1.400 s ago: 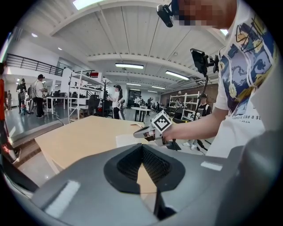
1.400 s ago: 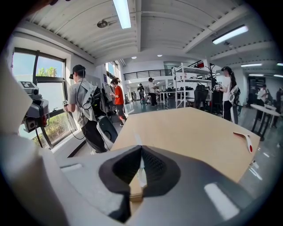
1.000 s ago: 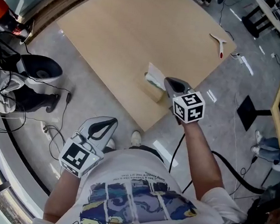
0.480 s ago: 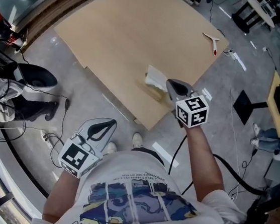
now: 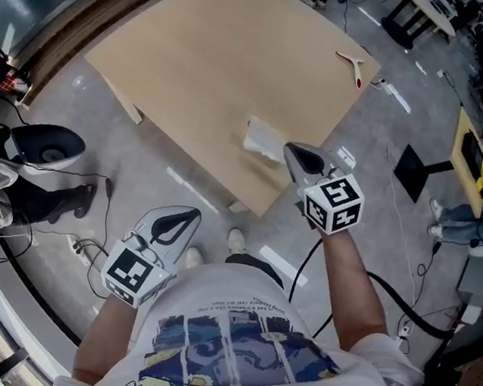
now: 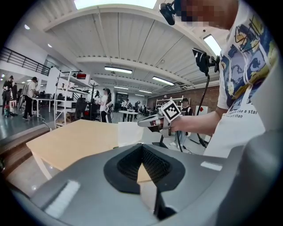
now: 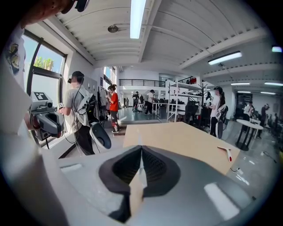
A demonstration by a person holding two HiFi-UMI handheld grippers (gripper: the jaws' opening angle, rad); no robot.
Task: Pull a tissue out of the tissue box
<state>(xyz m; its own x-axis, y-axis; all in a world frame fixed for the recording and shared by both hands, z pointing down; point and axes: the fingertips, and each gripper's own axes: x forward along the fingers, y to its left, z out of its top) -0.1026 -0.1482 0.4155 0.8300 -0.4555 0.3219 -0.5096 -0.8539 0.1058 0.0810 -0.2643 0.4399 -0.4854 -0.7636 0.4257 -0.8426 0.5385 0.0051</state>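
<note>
The right gripper (image 5: 288,149) has lifted and drawn back over the bench (image 5: 216,45). Its fingers are pinched together on a corner of the white tissue (image 5: 262,136), which now stands up by the bench's near edge, toward its right corner. The pull looks well under way. The tissue box beneath is hard to make out. The left gripper (image 5: 193,214) hangs off the bench, fingers together and empty. No brand is readable, only the cubes' square markers.
</note>
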